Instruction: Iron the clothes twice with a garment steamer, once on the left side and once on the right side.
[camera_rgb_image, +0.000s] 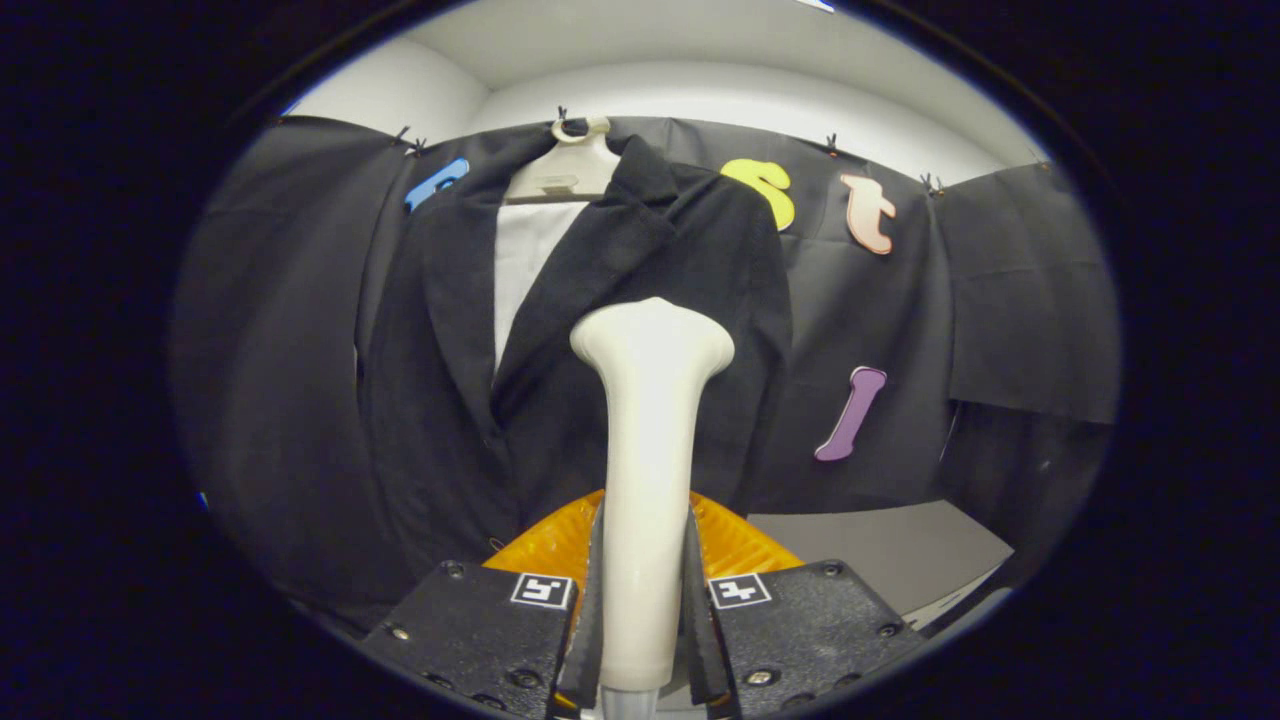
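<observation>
A cream-white garment steamer (648, 450) stands upright between my fingers, its flared head up against the right front panel of a black jacket (600, 330). My gripper (645, 610) is shut on the steamer's handle, both fingers pressing its sides. The jacket hangs on a pale hanger (562, 170) from the booth's black cloth wall, open at the front over a white shirt (525, 270). The steamer's head sits at chest height, right of the lapel; whether it touches the cloth I cannot tell.
The black cloth wall (1000, 300) runs behind and on both sides of the jacket. A pale table surface (880, 550) lies below the jacket's hem to the right. White room walls (700, 80) rise above the cloth.
</observation>
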